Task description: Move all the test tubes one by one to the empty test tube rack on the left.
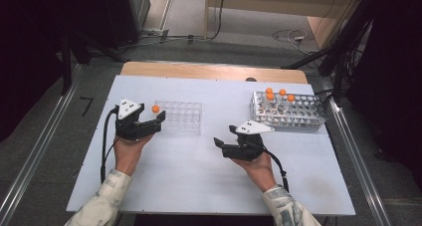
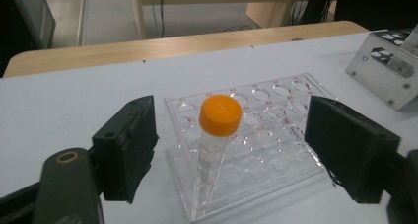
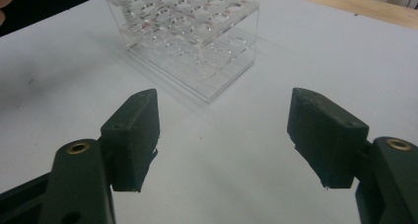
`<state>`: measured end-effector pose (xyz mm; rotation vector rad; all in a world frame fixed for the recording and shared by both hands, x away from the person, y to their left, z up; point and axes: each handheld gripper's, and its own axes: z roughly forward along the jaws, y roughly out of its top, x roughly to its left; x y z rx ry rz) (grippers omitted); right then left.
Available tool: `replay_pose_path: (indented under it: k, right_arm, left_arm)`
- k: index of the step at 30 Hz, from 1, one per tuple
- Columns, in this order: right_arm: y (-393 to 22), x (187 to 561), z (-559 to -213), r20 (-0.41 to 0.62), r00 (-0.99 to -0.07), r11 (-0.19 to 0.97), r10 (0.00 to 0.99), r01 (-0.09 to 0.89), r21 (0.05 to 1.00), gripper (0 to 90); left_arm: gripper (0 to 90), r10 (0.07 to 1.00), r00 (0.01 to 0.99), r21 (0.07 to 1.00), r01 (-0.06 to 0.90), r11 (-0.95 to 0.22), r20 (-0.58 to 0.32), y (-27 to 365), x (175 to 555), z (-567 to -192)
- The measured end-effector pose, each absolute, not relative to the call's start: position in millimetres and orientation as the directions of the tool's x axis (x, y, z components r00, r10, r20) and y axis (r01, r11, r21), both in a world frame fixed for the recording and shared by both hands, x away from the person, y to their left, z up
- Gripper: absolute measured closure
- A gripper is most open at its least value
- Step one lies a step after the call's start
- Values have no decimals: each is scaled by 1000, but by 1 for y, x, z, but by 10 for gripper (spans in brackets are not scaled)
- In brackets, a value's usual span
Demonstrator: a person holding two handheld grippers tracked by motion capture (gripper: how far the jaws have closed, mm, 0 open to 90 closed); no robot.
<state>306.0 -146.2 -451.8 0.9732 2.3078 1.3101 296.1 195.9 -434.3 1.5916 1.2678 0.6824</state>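
A clear tube with an orange cap (image 2: 220, 116) stands in the near-left corner well of a clear plastic rack (image 2: 268, 152). From above, that cap (image 1: 156, 108) shows at the clear rack's (image 1: 181, 117) left end. My left gripper (image 1: 151, 114) is open around the tube, both jaws clear of it, as the left gripper view (image 2: 235, 135) shows. My right gripper (image 1: 225, 135) rests open over bare table with nothing between its jaws (image 3: 224, 135). It faces the clear rack (image 3: 197, 31), where the tube's lower part (image 3: 123, 4) shows.
A metal rack (image 1: 298, 121) with several orange-capped tubes (image 1: 282, 92) stands at the back right; its corner (image 2: 389, 71) shows in the left gripper view. The white tabletop (image 1: 199, 181) has a wooden strip (image 1: 214, 71) along its far edge. Cables trail from both grippers.
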Motion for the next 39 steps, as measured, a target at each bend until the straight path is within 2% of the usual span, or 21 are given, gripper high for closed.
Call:
replay_pose_path:
  k: [9, 24, 39]
  right_arm:
    - [-174, 314, -441, 82, -642, 274, 762, 434, 858, 270]
    - [-236, 332, -427, 127, -516, 151, 847, 463, 874, 271]
    - [-285, 360, -428, 67, -314, 88, 947, 456, 886, 303]
  left_arm:
    - [147, 946, 294, 916, 400, 10, -139, 204, 280, -441]
    - [145, 949, 283, 916, 400, 11, -135, 208, 273, -449]
    - [146, 948, 284, 910, 415, 11, -141, 207, 275, -452]
